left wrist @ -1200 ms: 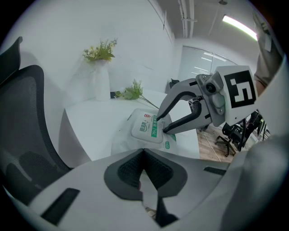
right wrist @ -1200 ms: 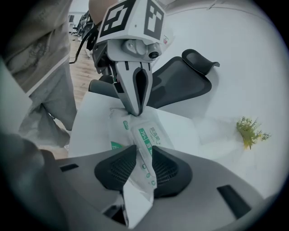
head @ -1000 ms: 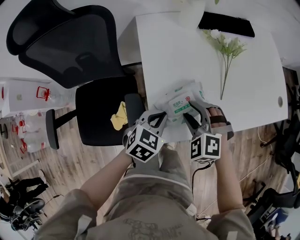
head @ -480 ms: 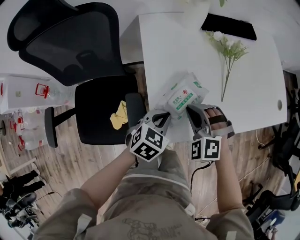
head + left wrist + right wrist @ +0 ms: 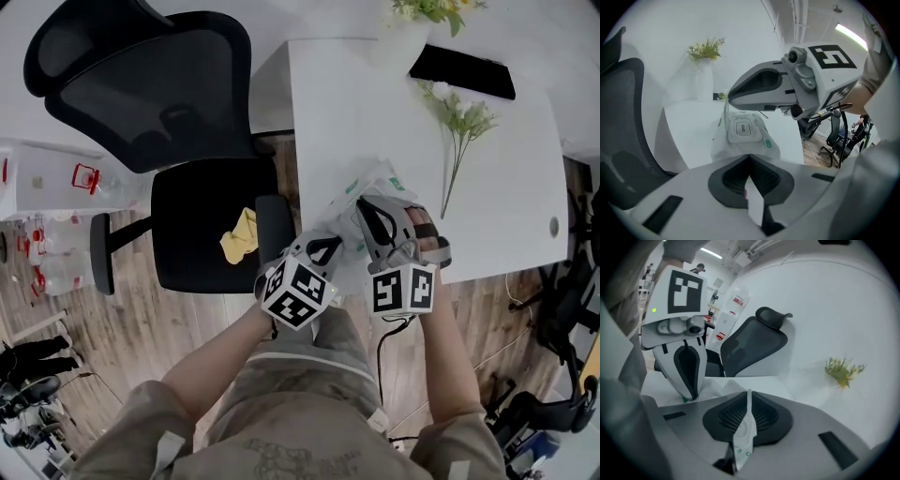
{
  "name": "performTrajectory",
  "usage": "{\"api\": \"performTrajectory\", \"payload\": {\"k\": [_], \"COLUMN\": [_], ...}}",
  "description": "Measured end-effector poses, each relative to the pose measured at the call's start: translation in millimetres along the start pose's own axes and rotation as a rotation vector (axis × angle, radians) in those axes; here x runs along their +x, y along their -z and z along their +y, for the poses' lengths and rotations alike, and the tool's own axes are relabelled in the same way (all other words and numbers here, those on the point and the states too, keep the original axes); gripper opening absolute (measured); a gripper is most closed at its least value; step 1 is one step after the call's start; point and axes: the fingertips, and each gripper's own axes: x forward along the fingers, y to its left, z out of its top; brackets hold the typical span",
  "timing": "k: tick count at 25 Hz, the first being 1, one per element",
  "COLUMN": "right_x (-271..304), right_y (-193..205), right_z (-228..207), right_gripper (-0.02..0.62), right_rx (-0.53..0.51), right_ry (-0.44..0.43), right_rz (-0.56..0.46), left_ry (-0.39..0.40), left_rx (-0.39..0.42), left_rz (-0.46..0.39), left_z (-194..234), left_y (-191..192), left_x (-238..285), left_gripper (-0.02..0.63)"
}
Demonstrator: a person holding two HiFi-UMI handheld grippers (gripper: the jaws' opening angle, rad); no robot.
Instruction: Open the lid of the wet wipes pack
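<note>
While the left tongs point(image 5: 749, 161) hold the wipes pack point(image 5: 765, 140) by its near edge, the right tongs point(image 5: 748, 399), just closed, clamp its wrapper point(image 5: 740, 446); the lid point(image 5: 742, 127) ahead looks shut, so its lip needs catching next.

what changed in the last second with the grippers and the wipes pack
The right gripper moved forward and a little left, over the wet wipes pack. Its jaws have just been closing and now pinch a thin edge of the pack's film. Unchanged: the left gripper stays at the pack's near edge with its jaws shut on it, the lid is still closed, and the pack still lies on the table.
</note>
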Motion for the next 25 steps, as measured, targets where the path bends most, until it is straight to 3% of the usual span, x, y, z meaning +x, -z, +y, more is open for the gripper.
{"api": "performTrajectory", "payload": {"k": [4,9,19,25], "right_x": [22,31,43,51], "right_y": [15,16,18,18], "right_z": [19,23,26,17], "right_gripper": [0.048,0.048,0.034,0.035], "right_rx": [0.024,0.064,0.166,0.465], "right_ry": [-0.083,-0.103,-0.255,-0.292], "right_rz": [0.063,0.077,0.161,0.168], "left_ry": [0.008,0.013,0.018,0.016], "left_rx": [-0.041,-0.039,-0.050,-0.051], "left_rz": [-0.030,-0.035,-0.035,-0.035], "left_z": [0,0,1,1], "left_y": [0,0,0,0], "left_x": [-2,-3,-1,-1], "left_gripper": [0.017,0.017,0.017,0.017]}}
